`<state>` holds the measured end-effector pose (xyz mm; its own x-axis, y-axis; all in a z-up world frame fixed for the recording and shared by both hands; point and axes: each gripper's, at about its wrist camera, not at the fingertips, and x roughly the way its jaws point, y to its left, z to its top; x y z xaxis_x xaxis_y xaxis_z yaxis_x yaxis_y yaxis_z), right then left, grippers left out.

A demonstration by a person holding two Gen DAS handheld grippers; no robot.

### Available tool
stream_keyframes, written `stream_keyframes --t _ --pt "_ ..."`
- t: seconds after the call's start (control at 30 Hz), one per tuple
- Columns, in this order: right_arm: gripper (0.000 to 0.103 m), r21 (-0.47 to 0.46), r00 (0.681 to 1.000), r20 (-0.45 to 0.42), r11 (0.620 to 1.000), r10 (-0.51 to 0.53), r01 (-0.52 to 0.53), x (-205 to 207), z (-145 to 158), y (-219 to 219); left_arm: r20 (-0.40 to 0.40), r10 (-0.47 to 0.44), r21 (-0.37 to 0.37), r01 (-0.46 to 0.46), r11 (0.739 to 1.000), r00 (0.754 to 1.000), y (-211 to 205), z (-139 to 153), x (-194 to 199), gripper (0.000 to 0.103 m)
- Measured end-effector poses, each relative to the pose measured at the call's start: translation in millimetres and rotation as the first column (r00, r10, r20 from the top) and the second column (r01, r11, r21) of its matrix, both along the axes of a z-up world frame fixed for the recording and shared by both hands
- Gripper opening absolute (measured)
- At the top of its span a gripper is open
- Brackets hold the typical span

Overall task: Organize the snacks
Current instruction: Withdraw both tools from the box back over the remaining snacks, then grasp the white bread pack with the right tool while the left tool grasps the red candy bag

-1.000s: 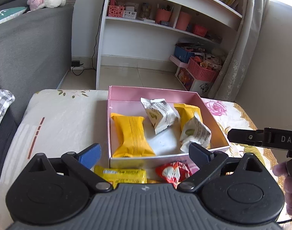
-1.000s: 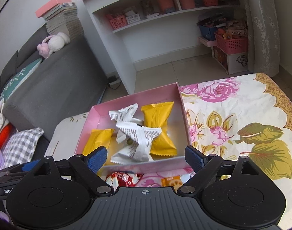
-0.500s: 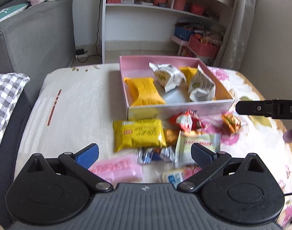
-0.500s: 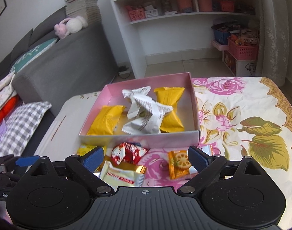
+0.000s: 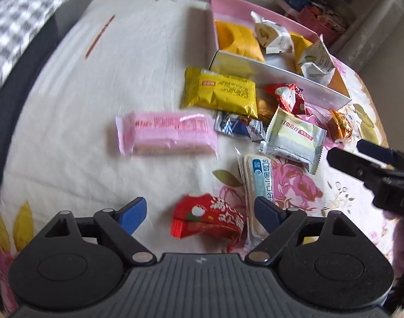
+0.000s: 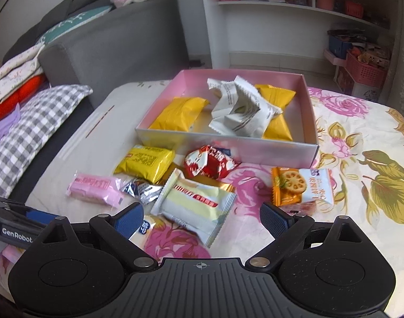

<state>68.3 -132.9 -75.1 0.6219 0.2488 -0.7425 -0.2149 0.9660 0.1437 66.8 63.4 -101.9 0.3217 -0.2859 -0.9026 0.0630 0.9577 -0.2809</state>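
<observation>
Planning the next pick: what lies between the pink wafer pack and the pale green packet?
In the right wrist view, a small crumpled blue-and-silver packet lies between the pink wafer pack and the pale green packet.

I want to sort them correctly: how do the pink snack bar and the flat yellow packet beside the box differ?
The pink snack bar is long, narrow and pale; the yellow packet is broader, squarer and glossy. The bar lies farther from the pink box; the packet lies just before its front wall. Both lie flat on the cloth, outside the box, ungripped.
</observation>
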Motion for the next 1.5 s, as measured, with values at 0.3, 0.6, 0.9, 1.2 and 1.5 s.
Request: stream_keyframes --t 0.3,0.6,0.9,1.2,1.5 --pt "0.096 0.016 0.996 -0.083 1.0 0.018 -0.017 4 -19 11 -0.038 -0.017 -0.014 0.017 1.0 0.999 -7 -7 -3 0.056" --pt "0.096 0.048 0.989 -0.136 0.998 0.057 -0.051 5 -34 27 0.053 -0.143 0.067 0.139 0.988 0.988 -12 4 2 0.046" --pt "0.096 0.059 0.98 -0.118 0.987 0.158 -0.152 -2 -40 50 0.109 -0.157 0.138 0.141 0.98 0.982 1 7 13 0.047" --pt "0.096 -0.133 0.972 -0.103 0.966 0.21 -0.223 -14 -50 74 0.09 -0.052 0.112 0.042 0.993 0.995 10 7 16 0.072" --pt "0.094 -0.138 0.977 -0.111 0.971 0.183 -0.198 -13 -49 60 0.057 -0.007 0.073 0.003 0.997 0.998 3 12 8 0.08"
